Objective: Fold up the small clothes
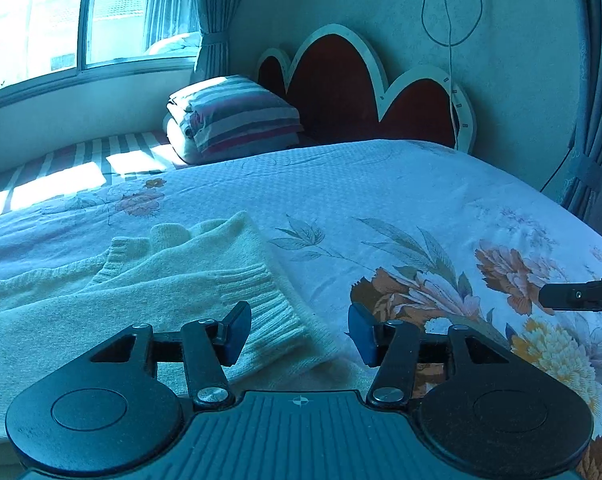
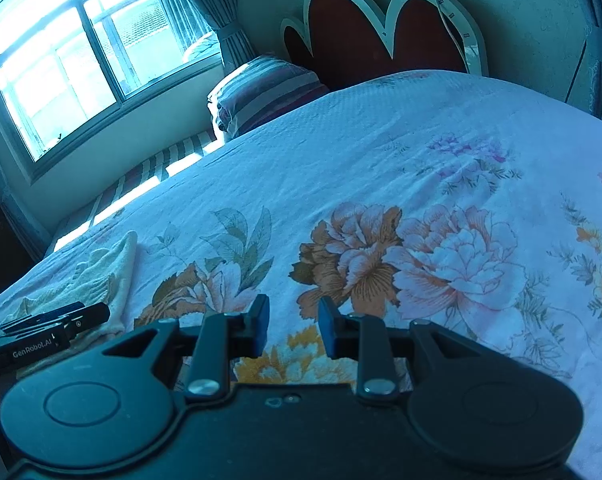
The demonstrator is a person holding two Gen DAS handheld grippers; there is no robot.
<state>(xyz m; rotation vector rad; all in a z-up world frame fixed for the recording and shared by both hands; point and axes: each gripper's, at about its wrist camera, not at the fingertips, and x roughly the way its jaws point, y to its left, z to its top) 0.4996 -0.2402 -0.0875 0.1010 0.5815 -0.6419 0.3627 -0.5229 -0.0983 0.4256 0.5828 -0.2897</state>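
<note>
Hovering low over the bed, the left gripper [image 1: 299, 330] has its blue-padded jaws spread wide with nothing between them; the ribbed hem of a cream knit sweater [image 1: 149, 280] lies just beneath and between the pads, the left pad over the hem and the right pad over the floral bedspread [image 1: 381, 184] just past the sweater's edge. Whether either pad touches the fabric cannot be told. The sweater lies partly folded on the near left part of the bed, one ribbed layer over another, its far end bunched. In the right wrist view the right gripper [image 2: 293, 326] is also parted, though by a narrower gap, and grips nothing — below it is only the bedspread's print of orange and pink flowers. The same sweater [image 2: 101, 268] shows off to the left there, well apart from the right gripper, with the black body of the left gripper [image 2: 89, 316] lying across its near edge; the tip of the right gripper [image 1: 581, 294] pokes in at the right edge of the left wrist view. Farther up the bed, a striped folded blanket [image 1: 237, 116] sits on a pale pillow against a scalloped red headboard [image 1: 341, 88] with a white border. Sunlight falls through a window [image 1: 37, 16] on the left onto a striped sheet [image 1: 81, 160] — curtains [image 1: 211, 16] hang beside it, and a cord [image 1: 449, 20] loops down the wall above the headboard.
</note>
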